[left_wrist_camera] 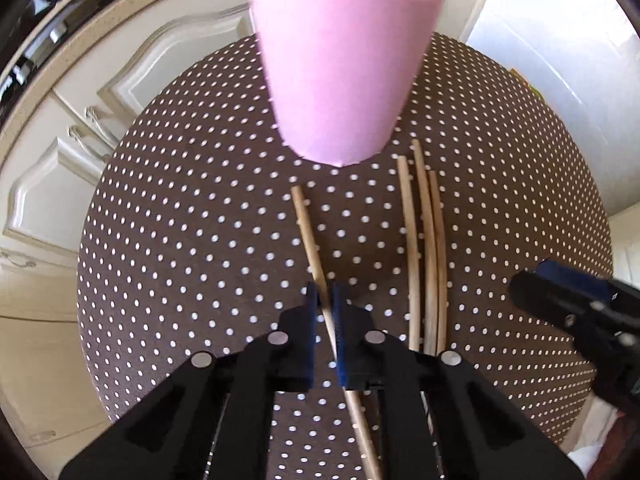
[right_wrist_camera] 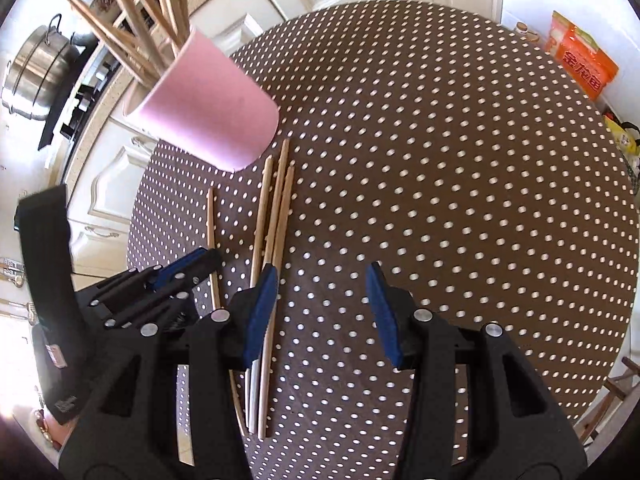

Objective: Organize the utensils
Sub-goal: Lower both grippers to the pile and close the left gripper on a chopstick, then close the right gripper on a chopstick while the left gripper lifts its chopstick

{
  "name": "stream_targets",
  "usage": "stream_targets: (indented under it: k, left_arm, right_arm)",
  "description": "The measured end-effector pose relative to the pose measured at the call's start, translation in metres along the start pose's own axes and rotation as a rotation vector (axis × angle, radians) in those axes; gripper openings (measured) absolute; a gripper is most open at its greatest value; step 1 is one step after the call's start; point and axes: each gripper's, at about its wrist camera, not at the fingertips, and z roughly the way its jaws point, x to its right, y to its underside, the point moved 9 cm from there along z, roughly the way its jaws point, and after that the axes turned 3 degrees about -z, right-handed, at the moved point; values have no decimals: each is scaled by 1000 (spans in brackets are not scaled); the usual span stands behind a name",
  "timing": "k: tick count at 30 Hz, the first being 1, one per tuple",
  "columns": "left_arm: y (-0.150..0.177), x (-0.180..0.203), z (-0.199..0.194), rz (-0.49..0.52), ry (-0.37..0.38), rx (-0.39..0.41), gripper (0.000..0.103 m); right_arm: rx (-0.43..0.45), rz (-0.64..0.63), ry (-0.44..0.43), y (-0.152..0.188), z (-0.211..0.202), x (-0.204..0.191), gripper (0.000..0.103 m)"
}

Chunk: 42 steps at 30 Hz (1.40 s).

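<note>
A pink cup (left_wrist_camera: 340, 72) holding several wooden chopsticks stands on the round dotted table (left_wrist_camera: 180, 220); it also shows in the right wrist view (right_wrist_camera: 208, 108). My left gripper (left_wrist_camera: 325, 312) is shut on a single wooden chopstick (left_wrist_camera: 310, 236) that lies on the table in front of the cup. Three more chopsticks (left_wrist_camera: 428, 240) lie side by side to its right. My right gripper (right_wrist_camera: 322, 312) is open and empty, with its left finger over that bundle of chopsticks (right_wrist_camera: 276, 216). The left gripper (right_wrist_camera: 184, 268) and its single chopstick (right_wrist_camera: 211, 220) show at the left of the right wrist view.
White kitchen cabinets (left_wrist_camera: 60, 168) and a counter stand beyond the table's left edge. A steel pot (right_wrist_camera: 38, 68) sits on the stove. An orange packet (right_wrist_camera: 580, 60) lies past the table's far right edge.
</note>
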Motion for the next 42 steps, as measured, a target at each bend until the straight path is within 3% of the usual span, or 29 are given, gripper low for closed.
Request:
stream_targets:
  k: [11,27,30,32,35,39,42]
  left_arm:
    - [12,-41,-1,-86,83,-12,6]
    - [8,-41,-4,22,77,-6,6]
    - [8,-35,-2,45,68,0,6]
    - [9,-38,-3,43,72,4,6]
    - [10,-38,-5,21,86,4,5]
    - [12,-40,-13,-8,130,35,5]
    - [8,-37,-27,-25,166,79,5]
  right_arm:
    - [-61,-54,126,5,33,-32,35]
    - [-76,-175,350,-4,75,-97,36]
    - [-77,-180,354,2,77,-99,29]
    - [-83,-165,352,1,76,-93,14]
    - [-97,-131,301,-1,74,-87,6]
    - [-110,-57,190,-1,72,-78,6]
    - [-72,-34,118,-2,60,-79,6]
